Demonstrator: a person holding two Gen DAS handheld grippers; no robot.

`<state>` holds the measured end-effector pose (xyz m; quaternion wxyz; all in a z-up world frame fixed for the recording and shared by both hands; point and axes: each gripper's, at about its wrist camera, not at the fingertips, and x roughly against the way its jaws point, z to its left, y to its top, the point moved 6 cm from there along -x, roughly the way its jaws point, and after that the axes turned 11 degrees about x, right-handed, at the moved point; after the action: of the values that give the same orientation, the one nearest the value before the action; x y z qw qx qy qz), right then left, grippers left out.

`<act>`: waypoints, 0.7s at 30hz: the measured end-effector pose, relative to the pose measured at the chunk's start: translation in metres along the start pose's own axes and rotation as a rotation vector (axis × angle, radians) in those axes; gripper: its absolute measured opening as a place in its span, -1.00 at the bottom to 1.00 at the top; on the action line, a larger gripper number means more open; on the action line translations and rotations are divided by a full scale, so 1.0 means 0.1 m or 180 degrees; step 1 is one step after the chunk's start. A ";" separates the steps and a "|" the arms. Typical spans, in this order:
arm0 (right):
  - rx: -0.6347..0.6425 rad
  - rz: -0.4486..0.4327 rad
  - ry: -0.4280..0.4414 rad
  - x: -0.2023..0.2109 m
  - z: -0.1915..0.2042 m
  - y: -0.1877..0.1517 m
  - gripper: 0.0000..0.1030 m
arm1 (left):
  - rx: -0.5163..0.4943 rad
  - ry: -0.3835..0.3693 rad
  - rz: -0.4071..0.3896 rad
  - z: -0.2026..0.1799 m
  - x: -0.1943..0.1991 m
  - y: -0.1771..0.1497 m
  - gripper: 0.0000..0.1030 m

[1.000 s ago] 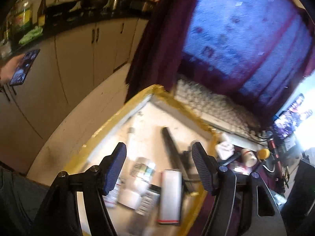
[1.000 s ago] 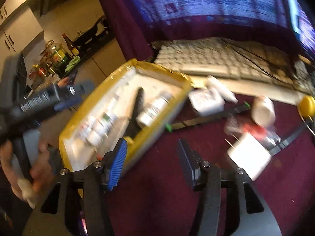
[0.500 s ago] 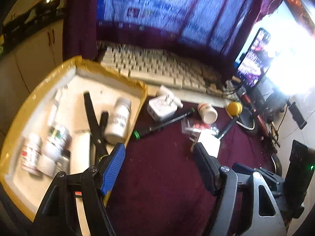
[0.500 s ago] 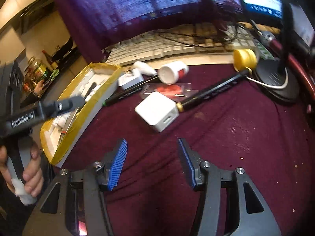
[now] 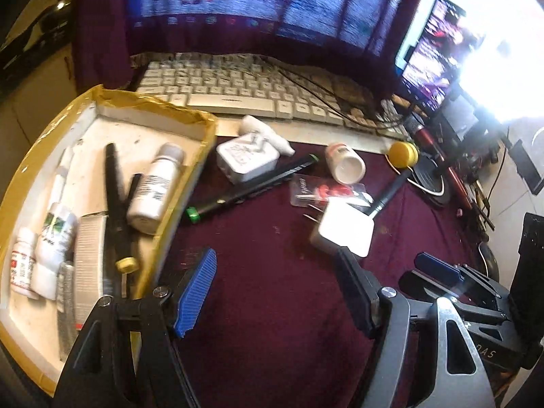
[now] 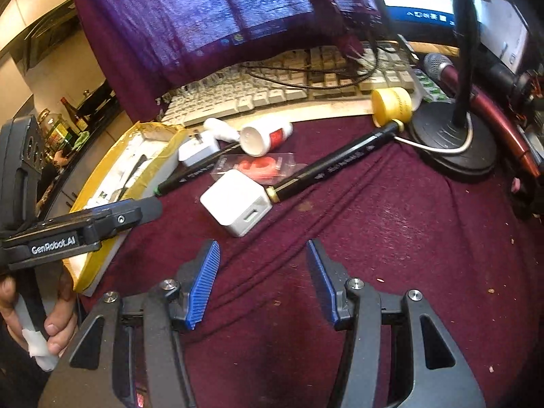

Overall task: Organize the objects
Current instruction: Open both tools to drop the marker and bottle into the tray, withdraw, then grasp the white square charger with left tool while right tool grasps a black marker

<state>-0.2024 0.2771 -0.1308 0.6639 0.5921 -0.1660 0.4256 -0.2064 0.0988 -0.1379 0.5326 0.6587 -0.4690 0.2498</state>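
Observation:
A yellow-taped white tray (image 5: 153, 102) at the left holds a white bottle (image 5: 154, 190), smaller bottles, pens and a box. On the maroon cloth lie a white charger cube (image 5: 346, 231) (image 6: 234, 200), a white plug adapter (image 5: 246, 159), a black marker with a green end (image 5: 251, 187), a gold-banded black pen (image 6: 336, 166), a red item in a clear packet (image 5: 323, 192), a small tipped-over white bottle (image 5: 345, 166) and a yellow cap (image 5: 403, 154). My left gripper (image 5: 275, 261) is open over bare cloth, just short of the cube. My right gripper (image 6: 261, 251) is open, also just short of it.
A white keyboard (image 5: 258, 91) lies behind the objects, under a cloth-draped screen. A black stand base (image 6: 452, 146), a red microphone (image 6: 476, 85) and cables crowd the right. A lit phone (image 5: 431, 51) stands at the back right. A hand (image 6: 57, 326) grips the left gripper's handle.
Both grippers have swung right, away from the tray and over the maroon cloth towards the charger cube. Their jaws stand as wide as before, with nothing held.

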 end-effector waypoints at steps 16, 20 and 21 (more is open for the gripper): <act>-0.0126 -0.0121 -0.0235 0.15 -0.35 0.03 0.01 | -0.0493 0.0259 0.0125 -0.53 -0.41 -0.09 0.28; -0.0170 -0.0142 -0.0243 0.18 -0.40 0.05 0.01 | -0.0689 0.0379 0.0087 -0.67 -0.51 -0.03 0.28; -0.0174 -0.0156 -0.0238 0.20 -0.40 0.06 0.01 | -0.0709 0.0394 0.0086 -0.69 -0.54 -0.02 0.28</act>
<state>-0.2069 0.3213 -0.1226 0.6834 0.5931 -0.1876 0.3821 -0.2168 0.1824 -0.1621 0.6271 0.5724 -0.4689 0.2435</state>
